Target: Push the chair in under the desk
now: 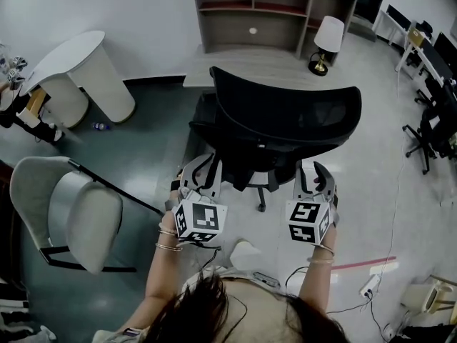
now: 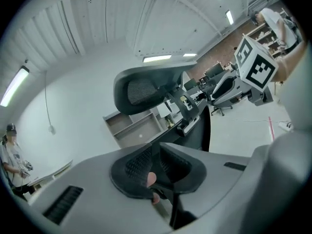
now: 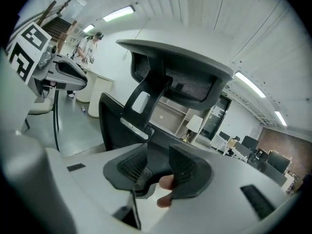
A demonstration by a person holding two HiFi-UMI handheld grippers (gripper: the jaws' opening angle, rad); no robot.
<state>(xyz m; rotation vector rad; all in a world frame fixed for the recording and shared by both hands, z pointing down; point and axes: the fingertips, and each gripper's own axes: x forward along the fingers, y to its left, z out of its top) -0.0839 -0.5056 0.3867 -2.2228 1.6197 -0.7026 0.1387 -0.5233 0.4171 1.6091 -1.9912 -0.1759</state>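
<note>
A black mesh-backed office chair (image 1: 285, 120) stands with its seat towards the pale desk (image 1: 243, 68). Its back faces me. My left gripper (image 1: 203, 170) is at the lower left edge of the backrest and my right gripper (image 1: 315, 174) is at the lower right edge. In the left gripper view the pads (image 2: 139, 167) stand almost together on a thin dark edge of the chair (image 2: 141, 89), which rises beyond them. The right gripper view shows a wider dark part of the chair (image 3: 180, 82) filling the gap between that gripper's (image 3: 158, 164) jaws.
Shelves (image 1: 271, 13) and a white lamp (image 1: 327, 38) sit on the desk. A white round table (image 1: 78, 70) and a pale chair (image 1: 71, 216) stand to the left. Cables and a power strip (image 1: 368, 284) lie on the floor at right, with other office chairs (image 1: 428, 134) beyond.
</note>
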